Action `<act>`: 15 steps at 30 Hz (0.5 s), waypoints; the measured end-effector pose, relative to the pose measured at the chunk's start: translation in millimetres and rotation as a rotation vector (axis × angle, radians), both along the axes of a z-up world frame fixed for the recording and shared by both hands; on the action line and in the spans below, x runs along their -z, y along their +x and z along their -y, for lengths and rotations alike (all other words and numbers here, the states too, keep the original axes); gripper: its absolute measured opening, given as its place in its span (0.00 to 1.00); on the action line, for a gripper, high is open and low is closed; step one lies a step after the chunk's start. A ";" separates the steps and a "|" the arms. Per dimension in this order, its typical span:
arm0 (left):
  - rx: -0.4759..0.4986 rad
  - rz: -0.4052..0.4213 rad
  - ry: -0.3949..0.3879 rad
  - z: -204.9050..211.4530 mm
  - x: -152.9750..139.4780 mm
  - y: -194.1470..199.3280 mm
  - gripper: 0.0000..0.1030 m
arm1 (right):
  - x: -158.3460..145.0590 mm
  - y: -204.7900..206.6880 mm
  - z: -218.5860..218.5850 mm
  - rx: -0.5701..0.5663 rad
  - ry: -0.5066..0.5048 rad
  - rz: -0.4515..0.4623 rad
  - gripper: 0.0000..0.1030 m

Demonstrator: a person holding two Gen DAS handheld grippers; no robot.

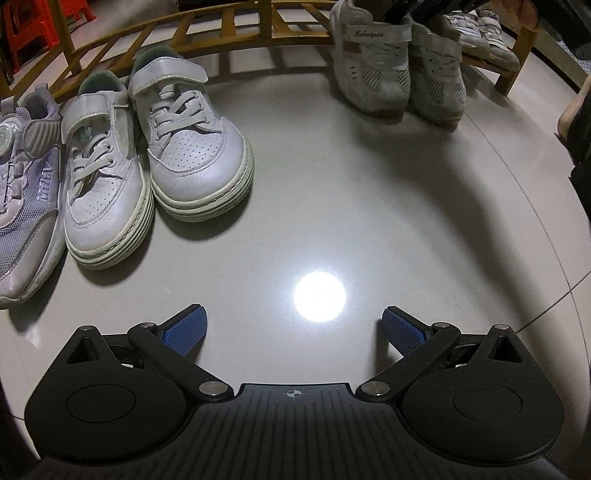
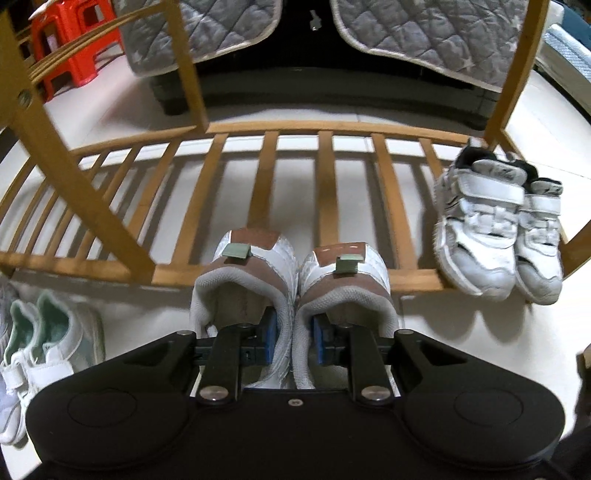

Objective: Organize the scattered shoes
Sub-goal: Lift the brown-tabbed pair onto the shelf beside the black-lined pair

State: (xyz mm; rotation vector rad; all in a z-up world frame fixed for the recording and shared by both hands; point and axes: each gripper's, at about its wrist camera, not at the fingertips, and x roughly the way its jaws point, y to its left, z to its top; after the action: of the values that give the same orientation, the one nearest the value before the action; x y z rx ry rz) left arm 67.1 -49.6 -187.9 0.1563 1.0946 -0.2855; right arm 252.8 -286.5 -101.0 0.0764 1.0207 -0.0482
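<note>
My right gripper (image 2: pixel 293 338) pinches the inner collars of a pair of white mesh sneakers with brown heel patches (image 2: pixel 295 280), held together at the front edge of the slatted bamboo shoe rack (image 2: pixel 269 177). My left gripper (image 1: pixel 293 326) hangs spread wide over the glossy grey floor (image 1: pixel 332 192), beside white leather strap shoes (image 1: pixel 155 155)

My right gripper (image 2: pixel 291 341) has a finger inside each shoe of the brown-trimmed pair (image 2: pixel 295 295), so the collars cover most of my blue pads (image 2: pixel 270 328); the pair's toes are out of sight beyond the heels; the mint-lined white shoes (image 2: pixel 44 347) are cut off by my gripper body in the right wrist view; in the left wrist view the lilac mesh shoe (image 1: pixel 26 199) runs off the left edge; the strapped white pair (image 1: pixel 484 37) on the wooden rack (image 1: pixel 236 33) is blurred and half hidden.
</note>
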 end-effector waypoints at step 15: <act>-0.001 0.003 0.001 -0.9 2.1 0.9 0.99 | -19.5 28.6 32.6 0.068 -0.019 0.053 0.20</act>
State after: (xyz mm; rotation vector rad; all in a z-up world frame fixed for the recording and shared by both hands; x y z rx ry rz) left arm 68.1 -48.7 -190.0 0.1566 1.0920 -0.2841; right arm 281.5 -319.0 -81.5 0.0946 0.9643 -0.1173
